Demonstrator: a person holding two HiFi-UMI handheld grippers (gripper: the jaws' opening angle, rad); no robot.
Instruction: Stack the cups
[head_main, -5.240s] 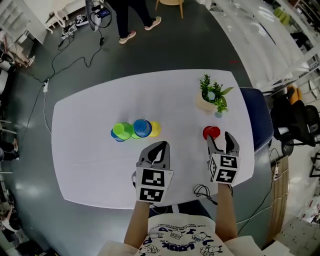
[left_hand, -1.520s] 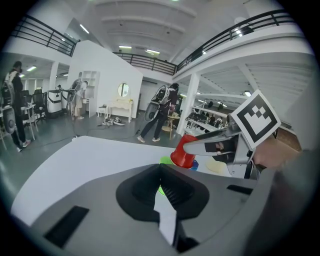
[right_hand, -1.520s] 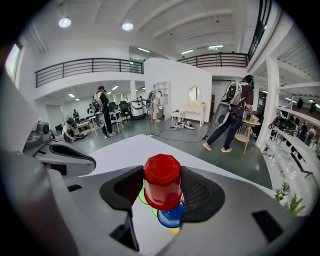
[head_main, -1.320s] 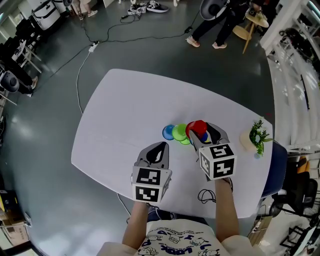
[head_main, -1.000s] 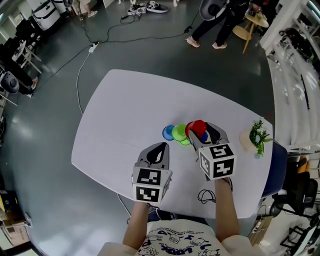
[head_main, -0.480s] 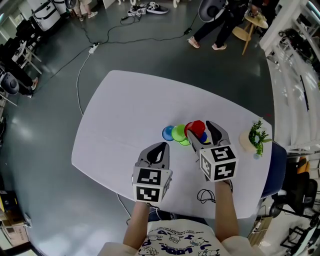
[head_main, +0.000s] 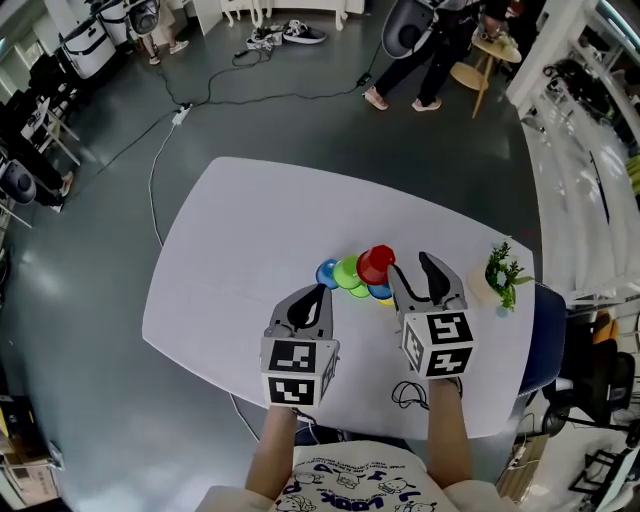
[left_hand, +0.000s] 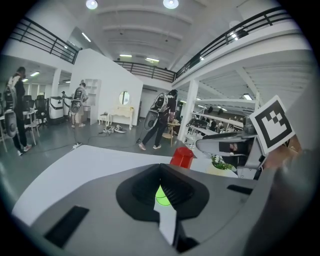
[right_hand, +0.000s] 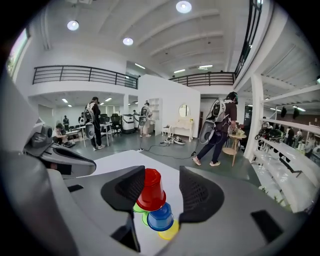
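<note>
Shows a red cup (head_main: 377, 264) upside down on a blue cup (right_hand: 160, 218), beside a green cup (head_main: 348, 272) and a yellow cup (right_hand: 170, 231), on a white table (head_main: 230, 250). Puts the right gripper (head_main: 412, 268) just behind, jaws spread either side of the red cup, just now narrowing, not pinching. Finds the left gripper (head_main: 318, 292) alongside, pressed together, empty.

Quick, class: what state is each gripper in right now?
Left gripper: closed, empty.
Right gripper: open, jaws just narrowed, holding nothing; red cup stands beyond them, ungripped.
</note>
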